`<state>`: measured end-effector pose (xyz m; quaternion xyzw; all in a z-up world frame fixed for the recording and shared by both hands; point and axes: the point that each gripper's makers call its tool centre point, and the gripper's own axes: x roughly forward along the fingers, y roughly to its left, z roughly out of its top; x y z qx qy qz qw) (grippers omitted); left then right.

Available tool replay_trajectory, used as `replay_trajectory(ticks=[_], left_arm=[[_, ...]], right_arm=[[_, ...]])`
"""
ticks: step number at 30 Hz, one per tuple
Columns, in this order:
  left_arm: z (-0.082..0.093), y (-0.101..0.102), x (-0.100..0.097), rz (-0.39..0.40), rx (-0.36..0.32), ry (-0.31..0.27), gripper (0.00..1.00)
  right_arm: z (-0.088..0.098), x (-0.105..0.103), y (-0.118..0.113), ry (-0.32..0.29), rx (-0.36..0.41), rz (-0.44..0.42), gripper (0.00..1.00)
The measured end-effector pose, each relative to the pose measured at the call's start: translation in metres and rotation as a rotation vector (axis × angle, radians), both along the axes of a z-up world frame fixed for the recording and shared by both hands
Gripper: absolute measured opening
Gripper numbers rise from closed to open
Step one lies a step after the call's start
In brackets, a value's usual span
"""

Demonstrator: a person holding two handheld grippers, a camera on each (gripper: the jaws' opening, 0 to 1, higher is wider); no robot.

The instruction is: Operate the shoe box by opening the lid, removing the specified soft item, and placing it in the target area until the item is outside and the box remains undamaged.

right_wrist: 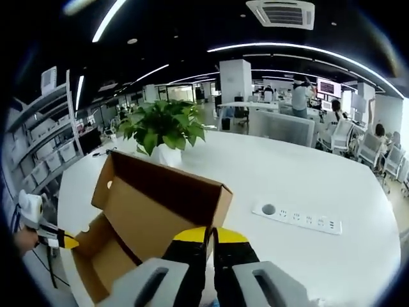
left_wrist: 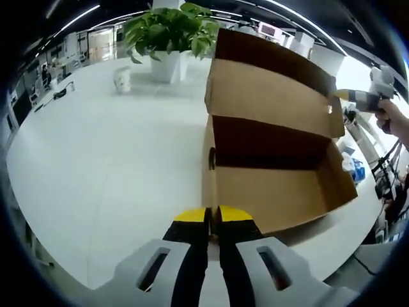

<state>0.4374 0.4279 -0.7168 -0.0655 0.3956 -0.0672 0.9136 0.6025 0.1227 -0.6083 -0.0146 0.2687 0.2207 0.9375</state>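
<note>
With its lid swung up and back, the cardboard shoe box [left_wrist: 275, 173] sits open on the white table [left_wrist: 102, 166], seen from the left gripper view. Lid [left_wrist: 268, 83] stands up behind the box body, plain brown inside. Interior is dark at the back wall, floor of the box bare as far as visible; cannot tell whether the soft item is inside. Left gripper [left_wrist: 212, 217] is at bottom centre, yellow-tipped black jaws pressed together, clenched on nothing, just short of the box's near corner. At the right edge, the right gripper [left_wrist: 358, 97] comes in held by a hand [left_wrist: 393, 118], its yellow tip touching or just beside the lid's right edge; contact unclear. Potted plant [left_wrist: 169, 35] in a white pot stands behind the box, a small white cup [left_wrist: 122, 79] to its left, well apart.

From the right gripper view, the shoe box [right_wrist: 144, 224] is below and left, lid [right_wrist: 163, 192] tilted open toward the camera side. Right gripper [right_wrist: 209, 240] at bottom centre, jaws closed tight together, empty, over the lid's edge. Left gripper [right_wrist: 54, 240] shows at far left edge near the box's end, yellow tip just beside the cardboard. Potted plant [right_wrist: 163, 128] behind the box. White power strip [right_wrist: 297, 217] lies flat on the table [right_wrist: 307, 179] to the right, well apart from the box. Office desks and people in the background.
</note>
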Motion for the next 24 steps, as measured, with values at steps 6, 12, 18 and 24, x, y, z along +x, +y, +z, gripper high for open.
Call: replay_trajectory(ticks=[6,12,18,24], left_arm=[[0.000,0.000,0.000,-0.002,-0.004,0.000,0.02],[0.000,0.000,0.001,0.000,-0.008,-0.003,0.02],[0.000,0.000,0.001,0.003,-0.016,-0.008,0.03],[0.000,0.000,0.000,0.002,-0.016,-0.010,0.03]], right_arm=[[0.005,-0.006,0.000,-0.015,0.017,-0.001,0.00],[0.010,-0.016,0.001,-0.031,0.035,0.002,0.00],[0.014,-0.028,0.001,-0.050,0.060,-0.002,0.00],[0.016,-0.037,0.001,-0.061,0.061,0.007,0.00]])
